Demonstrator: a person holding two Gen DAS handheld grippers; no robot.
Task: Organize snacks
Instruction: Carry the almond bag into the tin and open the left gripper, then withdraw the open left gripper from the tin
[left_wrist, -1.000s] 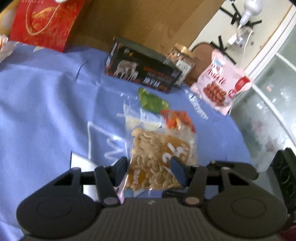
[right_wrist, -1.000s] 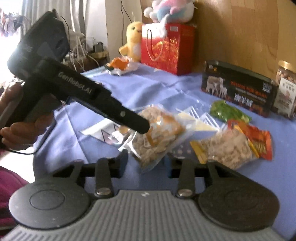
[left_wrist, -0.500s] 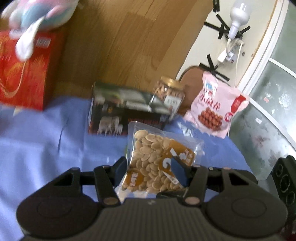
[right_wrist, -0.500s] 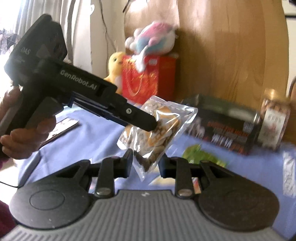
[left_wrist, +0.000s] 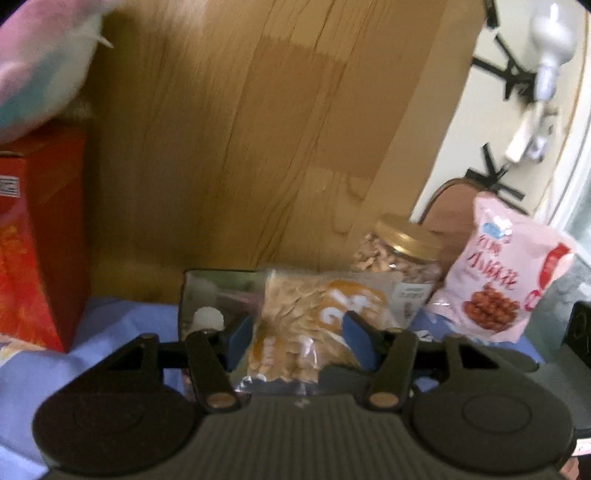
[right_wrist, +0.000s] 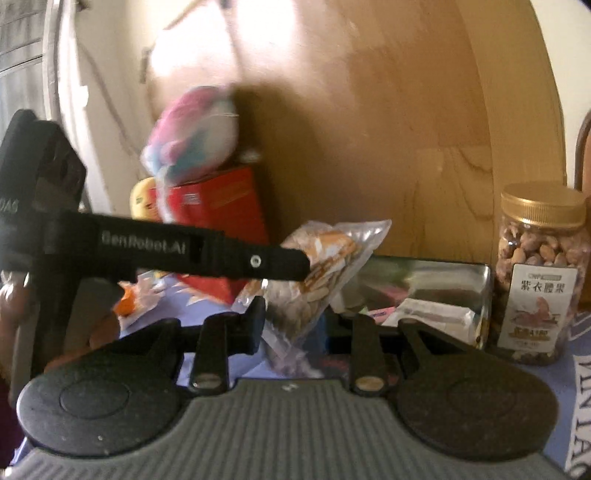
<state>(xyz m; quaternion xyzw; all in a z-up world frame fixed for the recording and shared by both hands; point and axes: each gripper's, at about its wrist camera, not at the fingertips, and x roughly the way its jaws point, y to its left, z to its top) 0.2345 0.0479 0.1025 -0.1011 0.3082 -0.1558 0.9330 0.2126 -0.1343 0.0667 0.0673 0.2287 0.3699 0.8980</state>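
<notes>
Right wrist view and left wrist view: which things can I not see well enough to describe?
- Dark box: left wrist view; seed packet and left gripper cover its front, print unreadable.
- Plush toy: right wrist view, motion-blurred; left wrist view, cut by the edge.
- Right gripper: its right finger is behind the packet.
- Nut jar: left wrist view; label blurred.

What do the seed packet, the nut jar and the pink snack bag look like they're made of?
Seed packet: clear glossy plastic film, seeds showing through, orange print.
Nut jar: transparent wall, plastic or glass, can't tell; gold lid, probably metal, and a paper-like label.
Pink snack bag: opaque printed plastic film, creased, slightly shiny.
</notes>
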